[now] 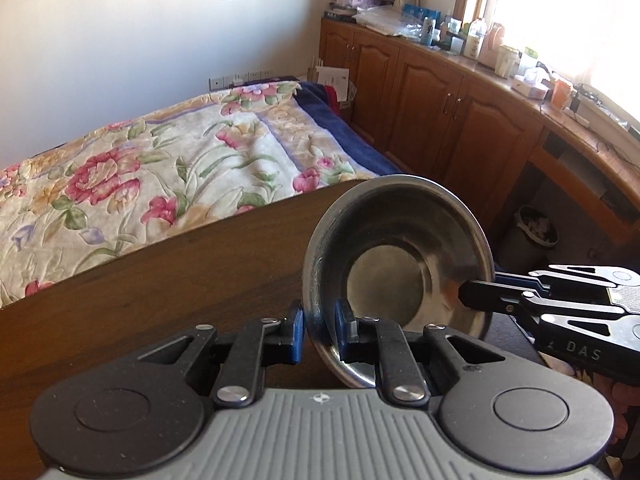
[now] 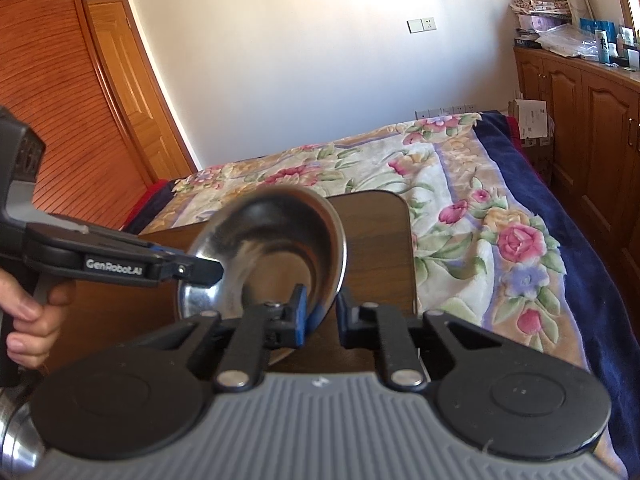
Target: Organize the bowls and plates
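A shiny steel bowl is held in the air above the dark wooden table, tipped on its side with its inside showing. My left gripper has its blue pads closed on the bowl's near rim. My right gripper comes in from the right and clamps the opposite rim. In the right wrist view the same bowl sits between my right gripper's pads, and the left gripper pinches its left rim. Another steel vessel shows at the lower left edge.
A bed with a floral quilt lies beyond the table's far edge. Wooden cabinets with a cluttered counter run along the right wall. A waste bin stands on the floor to the right. A louvred wardrobe stands at left.
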